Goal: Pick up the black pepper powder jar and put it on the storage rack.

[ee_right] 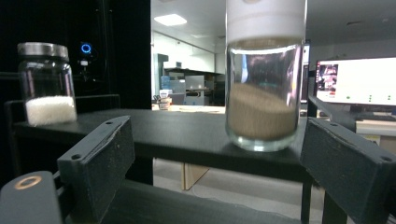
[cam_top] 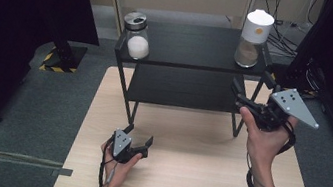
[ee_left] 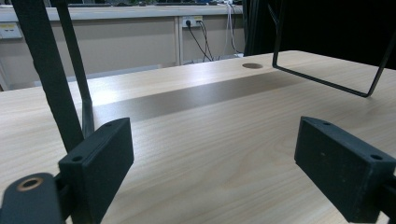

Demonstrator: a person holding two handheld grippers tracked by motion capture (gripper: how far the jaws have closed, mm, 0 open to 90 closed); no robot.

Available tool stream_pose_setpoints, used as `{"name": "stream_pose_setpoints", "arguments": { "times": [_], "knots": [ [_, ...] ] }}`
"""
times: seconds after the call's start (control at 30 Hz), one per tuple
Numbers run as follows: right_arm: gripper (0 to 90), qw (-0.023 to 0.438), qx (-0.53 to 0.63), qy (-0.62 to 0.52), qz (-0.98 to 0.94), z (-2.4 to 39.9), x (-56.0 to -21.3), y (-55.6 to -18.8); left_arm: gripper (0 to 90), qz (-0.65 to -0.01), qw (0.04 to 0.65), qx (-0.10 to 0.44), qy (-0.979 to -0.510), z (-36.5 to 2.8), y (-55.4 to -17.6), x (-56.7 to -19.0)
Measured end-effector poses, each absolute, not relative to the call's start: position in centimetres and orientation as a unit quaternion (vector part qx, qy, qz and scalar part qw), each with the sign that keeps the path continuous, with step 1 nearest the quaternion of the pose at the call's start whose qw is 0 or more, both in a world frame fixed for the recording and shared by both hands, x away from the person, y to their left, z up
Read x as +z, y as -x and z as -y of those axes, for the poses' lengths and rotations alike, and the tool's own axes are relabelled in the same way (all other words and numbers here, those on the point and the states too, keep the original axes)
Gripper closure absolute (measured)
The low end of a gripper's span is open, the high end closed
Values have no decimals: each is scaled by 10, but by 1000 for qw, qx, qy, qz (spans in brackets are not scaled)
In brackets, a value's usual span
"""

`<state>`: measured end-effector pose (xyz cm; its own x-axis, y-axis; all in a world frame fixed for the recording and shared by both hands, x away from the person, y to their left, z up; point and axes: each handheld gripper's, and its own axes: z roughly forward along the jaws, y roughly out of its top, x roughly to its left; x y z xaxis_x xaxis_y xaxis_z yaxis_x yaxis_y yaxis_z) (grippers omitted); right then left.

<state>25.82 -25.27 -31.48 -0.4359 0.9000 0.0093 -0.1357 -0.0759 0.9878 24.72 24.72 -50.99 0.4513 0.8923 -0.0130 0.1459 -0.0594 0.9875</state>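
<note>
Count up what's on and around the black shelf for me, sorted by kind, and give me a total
Glass jars: 2, the jar of white grains and the white-capped jar of brown powder
Black shelf racks: 1
Handheld grippers: 2, left gripper and right gripper
Total: 5

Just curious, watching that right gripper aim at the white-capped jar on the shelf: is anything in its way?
Nothing visible. The right gripper faces the jar with open jaws and only bare shelf between them. The other jar stands far off at the shelf's opposite end.

2 jars, 1 shelf rack, 1 table, 2 grippers
</note>
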Motion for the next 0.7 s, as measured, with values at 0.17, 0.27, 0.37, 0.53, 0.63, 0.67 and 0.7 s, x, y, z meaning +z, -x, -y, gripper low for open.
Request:
{"name": "stream_pose_setpoints", "arguments": {
  "times": [0.17, 0.27, 0.37, 0.53, 0.63, 0.67, 0.7],
  "knots": [
    [102, 398, 643, -349, -554, 256, -327, -252, 113, -402, 555, 336, -646, -247, -247, -510],
    [103, 395, 640, -350, -558, 256, -334, -248, 113, -402, 556, 336, -645, -247, -247, -510],
    [104, 393, 639, -352, -560, 257, -342, -245, 113, -402, 556, 336, -646, -247, -247, -510],
    [105, 388, 638, -354, -563, 258, -351, -240, 113, -402, 556, 337, -645, -247, -247, -510],
    [105, 385, 637, -356, -565, 259, -357, -238, 113, -402, 556, 336, -645, -247, -247, -510],
    [105, 384, 637, -357, -565, 260, -359, -237, 112, -402, 556, 336, -644, -247, -247, -510],
    [105, 383, 635, -358, -567, 261, -360, -237, 112, -402, 556, 337, -645, -247, -247, -510]
  ]
}}
